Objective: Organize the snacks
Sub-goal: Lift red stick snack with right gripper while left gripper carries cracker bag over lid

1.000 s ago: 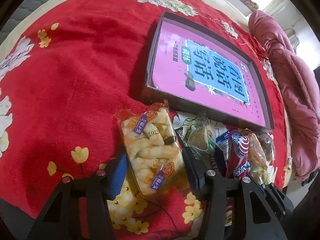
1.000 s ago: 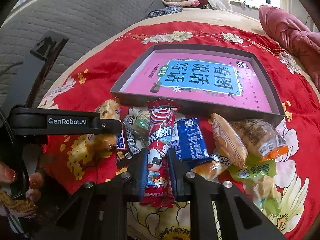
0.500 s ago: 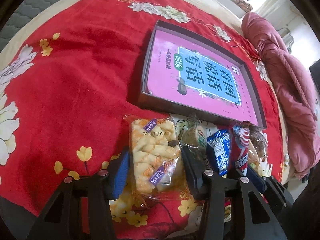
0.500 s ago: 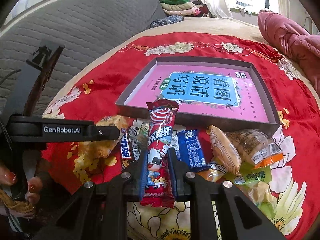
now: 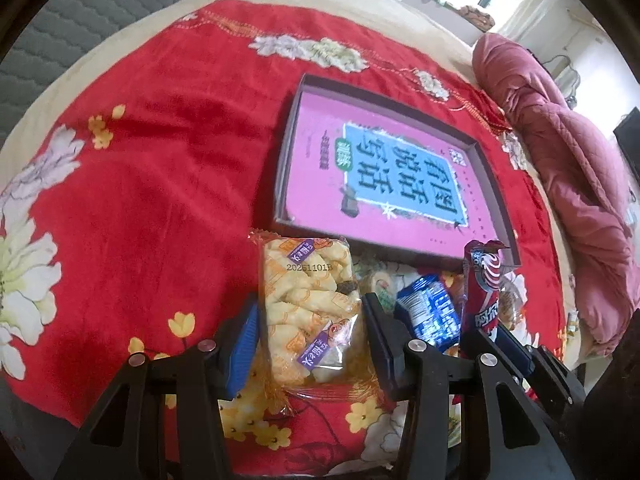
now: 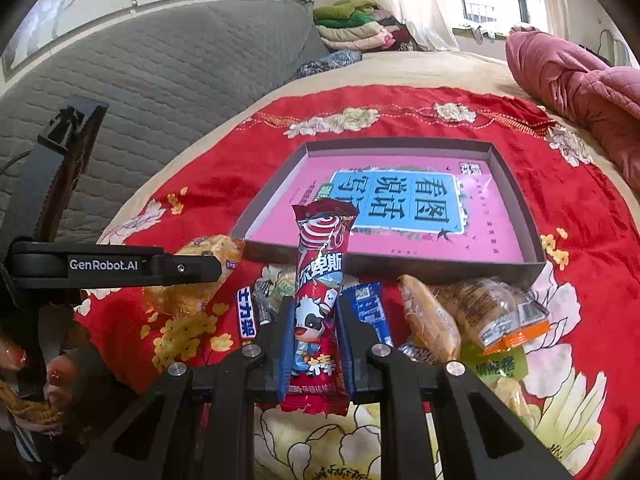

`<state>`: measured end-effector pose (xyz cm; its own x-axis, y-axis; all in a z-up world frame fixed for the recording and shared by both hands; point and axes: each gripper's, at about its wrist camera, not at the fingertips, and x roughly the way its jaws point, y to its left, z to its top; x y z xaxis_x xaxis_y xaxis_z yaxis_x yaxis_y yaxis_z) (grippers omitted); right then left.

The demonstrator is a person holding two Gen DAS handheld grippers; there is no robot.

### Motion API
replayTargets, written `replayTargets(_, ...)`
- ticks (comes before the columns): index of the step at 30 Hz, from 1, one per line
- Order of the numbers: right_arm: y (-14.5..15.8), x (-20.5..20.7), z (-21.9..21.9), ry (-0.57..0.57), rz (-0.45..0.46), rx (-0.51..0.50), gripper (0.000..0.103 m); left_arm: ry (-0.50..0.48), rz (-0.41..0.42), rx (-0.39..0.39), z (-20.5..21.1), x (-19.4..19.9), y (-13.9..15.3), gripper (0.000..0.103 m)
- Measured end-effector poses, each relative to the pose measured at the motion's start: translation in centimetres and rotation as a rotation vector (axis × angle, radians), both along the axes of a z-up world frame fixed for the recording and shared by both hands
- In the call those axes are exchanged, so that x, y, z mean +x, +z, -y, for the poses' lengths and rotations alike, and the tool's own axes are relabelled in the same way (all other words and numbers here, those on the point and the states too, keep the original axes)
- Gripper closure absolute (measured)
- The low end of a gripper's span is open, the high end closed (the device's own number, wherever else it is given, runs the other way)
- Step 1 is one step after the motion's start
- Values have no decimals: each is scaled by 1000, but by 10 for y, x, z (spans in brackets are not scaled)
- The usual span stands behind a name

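Two packets are already in hand, one in each gripper. The left gripper (image 5: pixel 308 320) is clamped at a middling width on the clear bag of twisted biscuits (image 5: pixel 306 304), its pads pressing the bag's long sides near the lower half, with the bag hanging just above the red floral cloth (image 5: pixel 160 184). The right gripper (image 6: pixel 312 336) is squeezed narrow on the red stick snack (image 6: pixel 320 292), gripping it low down so the top stands free and points toward the shallow box (image 6: pixel 516 196) lying just beyond.

Both should be light. The biscuit bag is puffy and crinkly (its film looks slick, and the contents probably crumble), so a broad, gentle hold across the middle suits it better than pinching a sealed edge. The stick snack is slim and fairly stiff; a hold nearer its centre would stop the free end swinging.

The remaining snack pile (image 6: pixel 472 320) lies near the box's front wall, to the right of the stick: soft bread-like packs that would squash under a hard squeeze.
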<state>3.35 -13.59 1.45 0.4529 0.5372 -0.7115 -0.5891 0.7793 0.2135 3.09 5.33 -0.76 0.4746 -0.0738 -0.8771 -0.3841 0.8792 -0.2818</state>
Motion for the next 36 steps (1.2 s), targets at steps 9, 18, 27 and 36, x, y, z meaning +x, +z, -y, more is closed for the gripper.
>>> replayTargets(9, 7, 15, 14, -43, 44, 22, 83, -23, 26, 7, 10, 17, 9, 52)
replayTargets(18, 10, 39, 31, -109, 33, 83, 83, -15, 35, 22, 14, 35, 11, 52)
replayTargets(27, 16, 60, 41, -150, 36, 143, 83, 1, 39, 35, 15, 54, 13, 52)
replayTargets(36, 18, 87, 36, -173, 32, 186, 83, 3, 36, 57, 20, 74, 15, 52)
